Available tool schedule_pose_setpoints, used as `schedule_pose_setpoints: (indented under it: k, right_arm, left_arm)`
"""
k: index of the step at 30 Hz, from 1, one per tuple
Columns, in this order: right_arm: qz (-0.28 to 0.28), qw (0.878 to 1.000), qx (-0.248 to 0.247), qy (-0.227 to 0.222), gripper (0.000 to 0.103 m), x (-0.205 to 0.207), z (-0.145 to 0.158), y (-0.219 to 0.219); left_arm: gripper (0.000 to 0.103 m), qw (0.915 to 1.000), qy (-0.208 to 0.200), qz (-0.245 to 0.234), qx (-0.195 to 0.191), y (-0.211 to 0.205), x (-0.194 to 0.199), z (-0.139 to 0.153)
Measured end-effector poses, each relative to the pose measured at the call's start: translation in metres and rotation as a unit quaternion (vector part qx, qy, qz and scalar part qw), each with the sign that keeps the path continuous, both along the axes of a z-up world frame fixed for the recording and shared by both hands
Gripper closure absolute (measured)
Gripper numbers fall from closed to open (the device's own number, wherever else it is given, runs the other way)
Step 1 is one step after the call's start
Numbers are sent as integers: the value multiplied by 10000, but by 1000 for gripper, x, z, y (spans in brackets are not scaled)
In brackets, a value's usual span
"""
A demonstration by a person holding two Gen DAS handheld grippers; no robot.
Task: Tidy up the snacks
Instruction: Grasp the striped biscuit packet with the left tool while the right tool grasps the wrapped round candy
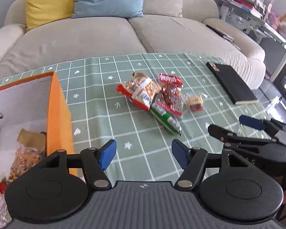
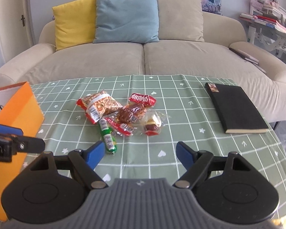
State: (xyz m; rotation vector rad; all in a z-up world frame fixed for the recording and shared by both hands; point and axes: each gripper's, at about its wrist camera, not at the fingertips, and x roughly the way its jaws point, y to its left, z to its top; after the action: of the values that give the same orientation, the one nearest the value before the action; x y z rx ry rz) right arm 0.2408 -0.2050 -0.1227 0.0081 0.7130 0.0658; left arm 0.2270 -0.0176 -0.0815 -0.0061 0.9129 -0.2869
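A small heap of snacks lies mid-table on the green checked cloth: a peanut bag (image 1: pixel 140 90) (image 2: pixel 99 105), a red packet with dark snack (image 1: pixel 169 95) (image 2: pixel 132 112), a green tube packet (image 1: pixel 166 120) (image 2: pixel 108 138) and a clear-wrapped small sweet (image 1: pixel 195 102) (image 2: pixel 152 126). My left gripper (image 1: pixel 144 153) hovers open and empty in front of the heap, next to the orange box (image 1: pixel 59 114) (image 2: pixel 15 118), which holds several snack bags (image 1: pixel 24 158). My right gripper (image 2: pixel 141 154) is open and empty too, its left fingertip close to the green tube; it also shows at the right in the left wrist view (image 1: pixel 236 126).
A black notebook (image 1: pixel 231 82) (image 2: pixel 236 107) lies on the table's right side. Behind the table stands a beige sofa (image 2: pixel 143 61) with yellow and blue cushions. Shelves with papers (image 1: pixel 253 9) stand at the far right. The table edge curves away at the right.
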Motion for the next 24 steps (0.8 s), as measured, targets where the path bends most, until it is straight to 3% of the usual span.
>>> schedule_pose_setpoints:
  k: [3, 6, 13, 20, 24]
  right_arm:
    - [-42, 10000, -26, 5, 25, 15, -4, -4]
    - [-29, 10000, -9, 2, 29, 30, -6, -10]
    - [-91, 9996, 162, 204, 28, 72, -19, -22]
    - [-37, 9983, 316, 481, 27, 100, -39, -26]
    - [-76, 9976, 421, 544, 34, 106, -48, -31]
  left_arm:
    - [24, 9998, -208, -29, -21, -6, 13, 0]
    - [17, 9990, -343, -142, 237, -15, 31, -2]
    - [14, 9948, -407, -592, 726, -37, 81, -15]
    - [13, 9825, -493, -1107, 1417, -62, 118, -35]
    - [13, 9728, -458, -1409, 1780, -74, 132, -47]
